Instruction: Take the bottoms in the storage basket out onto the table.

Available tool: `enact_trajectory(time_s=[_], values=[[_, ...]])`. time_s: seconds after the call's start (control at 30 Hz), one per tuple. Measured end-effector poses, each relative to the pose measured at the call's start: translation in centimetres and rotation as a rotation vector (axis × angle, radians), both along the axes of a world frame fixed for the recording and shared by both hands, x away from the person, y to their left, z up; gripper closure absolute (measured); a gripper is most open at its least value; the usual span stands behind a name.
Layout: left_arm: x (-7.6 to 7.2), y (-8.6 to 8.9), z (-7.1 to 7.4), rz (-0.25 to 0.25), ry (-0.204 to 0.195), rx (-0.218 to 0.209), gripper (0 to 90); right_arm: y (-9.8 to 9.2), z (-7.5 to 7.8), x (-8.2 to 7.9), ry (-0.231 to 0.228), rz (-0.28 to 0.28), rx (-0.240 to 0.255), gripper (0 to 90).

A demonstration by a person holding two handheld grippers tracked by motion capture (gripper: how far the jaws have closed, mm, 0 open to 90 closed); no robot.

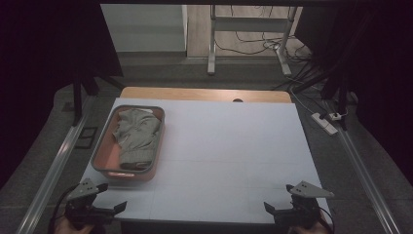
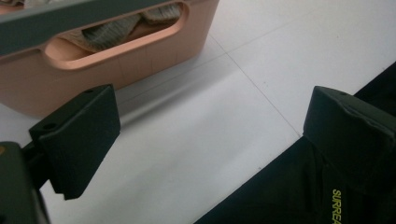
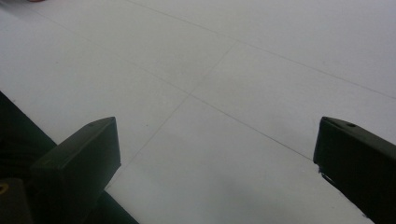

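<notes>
While idle, basket (image 2: 140,51) just beyond left tool (image 2: 205,126).

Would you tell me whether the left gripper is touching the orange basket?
Apart: the left gripper view shows bare white table between the open left gripper and the basket.

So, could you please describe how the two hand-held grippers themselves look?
Both are black tools with two blocky, flat-faced black jaws. The left gripper and the right gripper each carry a grey three-cornered plate on top with small holes in it. A dark cable trails from the left one. In the left gripper view, yellow lettering runs along the black body near one jaw.
</notes>
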State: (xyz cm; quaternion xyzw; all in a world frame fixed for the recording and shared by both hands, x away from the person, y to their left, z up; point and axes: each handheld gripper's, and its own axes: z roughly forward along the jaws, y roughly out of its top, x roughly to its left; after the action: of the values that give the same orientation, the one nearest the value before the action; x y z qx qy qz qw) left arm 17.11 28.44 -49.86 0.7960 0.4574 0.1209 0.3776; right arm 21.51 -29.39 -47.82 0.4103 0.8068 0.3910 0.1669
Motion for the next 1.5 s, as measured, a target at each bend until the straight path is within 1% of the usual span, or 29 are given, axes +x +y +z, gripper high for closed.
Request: enact_trajectory(time_s=[0.1,0.27,0.37,0.43,0.47,0.53,0.63,0.7,0.73,0.83,0.87,0.9,0.97,1.07,1.1,1.13,1.17,1.23,1.47,1.5], values=[[0.03,-0.06,-0.02,-0.002,0.004,0.006,4.2,-0.08,-0.01,0.11,0.010,0.003,0.008,0.8],[0.22,0.01,-0.08,-0.001,0.021,0.000,4.2,0.15,-0.09,0.19,0.023,0.013,-0.009,0.8],[0.23,-0.01,-0.09,-0.001,0.022,0.001,4.3,0.23,-0.10,0.17,0.023,0.021,-0.015,0.8],[0.26,-0.16,-0.11,0.002,0.026,0.014,4.4,0.23,-0.10,0.18,0.026,0.030,-0.016,0.9],[0.26,-0.16,-0.11,0.002,0.026,0.014,4.2,0.23,-0.10,0.19,0.028,0.032,-0.016,1.0],[0.30,-0.26,-0.10,0.015,0.030,0.029,2.2,0.26,-0.12,0.19,0.028,0.036,-0.016,1.0],[0.28,-0.26,-0.09,0.017,0.029,0.030,2.1,0.32,-0.13,0.18,0.028,0.044,-0.018,1.1],[0.28,-0.33,-0.08,0.016,0.028,0.038,2.1,0.33,-0.14,0.17,0.028,0.049,-0.019,1.2],[0.28,-0.49,-0.06,0.012,0.028,0.049,2.1,0.38,-0.14,0.17,0.031,0.054,-0.025,1.2],[0.28,-0.60,-0.03,0.009,0.032,0.060,2.1,0.42,-0.16,0.19,0.034,0.060,-0.025,1.2],[0.28,-0.64,-0.01,0.009,0.034,0.063,2.1,0.44,-0.17,0.20,0.034,0.061,-0.025,1.3],[0.28,-0.64,-0.01,0.000,0.047,0.067,2.1,0.46,-0.19,0.21,0.035,0.065,-0.028,1.3],[0.28,-0.61,0.05,-0.002,0.047,0.074,2.0,0.48,-0.19,0.23,0.037,0.068,-0.030,1.3],[0.24,-0.48,0.28,0.003,0.038,0.066,2.0,0.52,-0.22,0.23,0.038,0.067,-0.031,1.3],[0.22,-0.23,0.54,0.003,0.031,0.028,1.9,0.52,-0.20,0.24,0.042,0.072,-0.035,1.4],[0.26,-0.08,0.64,-0.001,0.038,0.002,1.6,0.54,-0.21,0.24,0.042,0.073,-0.036,1.4],[0.26,-0.08,0.64,-0.001,0.038,0.002,1.3,0.54,-0.22,0.25,0.043,0.074,-0.037,1.4],[0.35,0.20,0.80,-0.007,0.054,-0.036,1.2,0.57,-0.23,0.25,0.044,0.076,-0.037,1.4],[0.50,-0.05,0.77,-0.006,0.063,-0.022,1.2,0.56,-0.23,0.25,0.043,0.077,-0.038,1.5],[0.53,-0.12,0.80,-0.004,0.061,-0.010,1.3,0.57,-0.22,0.23,0.044,0.076,-0.036,1.5]])
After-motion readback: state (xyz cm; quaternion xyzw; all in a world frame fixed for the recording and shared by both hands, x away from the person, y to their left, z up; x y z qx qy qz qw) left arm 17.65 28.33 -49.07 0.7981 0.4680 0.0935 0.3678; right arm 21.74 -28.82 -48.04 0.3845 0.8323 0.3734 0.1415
